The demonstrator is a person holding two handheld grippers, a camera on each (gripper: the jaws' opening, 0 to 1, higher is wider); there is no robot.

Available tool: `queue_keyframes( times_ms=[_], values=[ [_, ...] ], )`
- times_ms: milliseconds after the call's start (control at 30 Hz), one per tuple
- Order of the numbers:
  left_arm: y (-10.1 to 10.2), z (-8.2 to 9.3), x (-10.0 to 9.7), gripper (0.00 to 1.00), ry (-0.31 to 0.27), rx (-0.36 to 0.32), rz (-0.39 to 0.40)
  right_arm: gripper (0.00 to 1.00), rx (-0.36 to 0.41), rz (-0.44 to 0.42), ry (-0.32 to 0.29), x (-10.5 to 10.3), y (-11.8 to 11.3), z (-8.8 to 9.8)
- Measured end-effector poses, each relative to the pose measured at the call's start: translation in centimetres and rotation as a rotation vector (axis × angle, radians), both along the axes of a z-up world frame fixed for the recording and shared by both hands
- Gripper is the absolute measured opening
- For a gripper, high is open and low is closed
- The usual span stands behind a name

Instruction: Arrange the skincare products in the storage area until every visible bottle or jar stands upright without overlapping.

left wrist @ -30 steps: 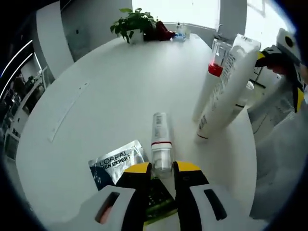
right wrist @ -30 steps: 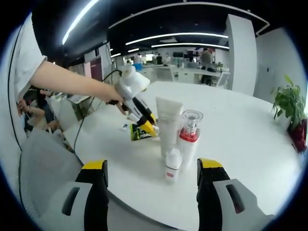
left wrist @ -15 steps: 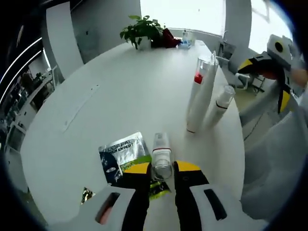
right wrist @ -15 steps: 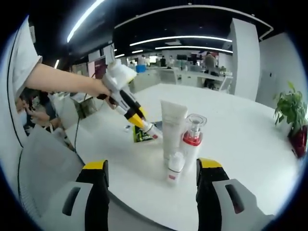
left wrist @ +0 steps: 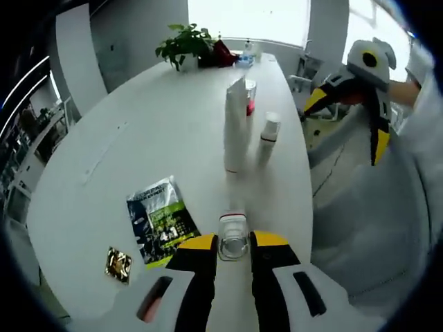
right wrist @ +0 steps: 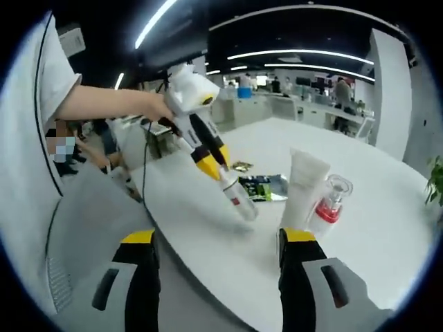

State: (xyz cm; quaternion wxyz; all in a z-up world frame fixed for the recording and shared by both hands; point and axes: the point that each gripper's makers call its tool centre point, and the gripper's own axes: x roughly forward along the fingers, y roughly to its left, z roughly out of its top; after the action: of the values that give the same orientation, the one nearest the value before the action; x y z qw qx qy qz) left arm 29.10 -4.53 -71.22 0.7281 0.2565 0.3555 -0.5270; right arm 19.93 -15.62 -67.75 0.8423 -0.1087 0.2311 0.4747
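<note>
My left gripper point(left wrist: 233, 243) is shut on a small clear bottle point(left wrist: 232, 238) with a red band, held tilted above the white table point(left wrist: 138, 131). The right gripper view shows that left gripper point(right wrist: 216, 162) with the bottle point(right wrist: 239, 198) pointing down at the tabletop. A white tube point(left wrist: 235, 124) stands upright with a red-collared pump bottle point(left wrist: 250, 97) behind it and a small white bottle point(left wrist: 268, 137) beside it. The tube point(right wrist: 302, 187) and pump bottle point(right wrist: 329, 204) stand close together. My right gripper point(right wrist: 218, 238) is open and holds nothing; it hangs off the table's edge as the right gripper point(left wrist: 346, 124).
A L'Oreal sachet point(left wrist: 158, 218) and a small gold packet point(left wrist: 118, 264) lie flat near the table's front edge. A potted plant point(left wrist: 183, 43) stands at the far end. A grey chair point(right wrist: 76, 228) sits by the table. People and desks are in the background.
My left gripper has lifted the small bottle and drawn it back from the standing group. The right gripper has pulled away from the tube and bottles, still open.
</note>
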Motion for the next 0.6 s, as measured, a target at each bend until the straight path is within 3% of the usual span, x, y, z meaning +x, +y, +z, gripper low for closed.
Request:
queue_keyframes(
  times_ms=[300, 600],
  values=[
    [-0.4, 2.2, -4.3, 0.22, 0.014, -0.04, -0.097, 0.66, -0.023, 0.118, -0.004, -0.1, 2.3, 0.0],
    [-1.2, 4.5, -7.5, 0.22, 0.002, -0.038, -0.165, 0.62, -0.051, 0.214, 0.002, -0.3, 3.6, -0.5]
  ],
)
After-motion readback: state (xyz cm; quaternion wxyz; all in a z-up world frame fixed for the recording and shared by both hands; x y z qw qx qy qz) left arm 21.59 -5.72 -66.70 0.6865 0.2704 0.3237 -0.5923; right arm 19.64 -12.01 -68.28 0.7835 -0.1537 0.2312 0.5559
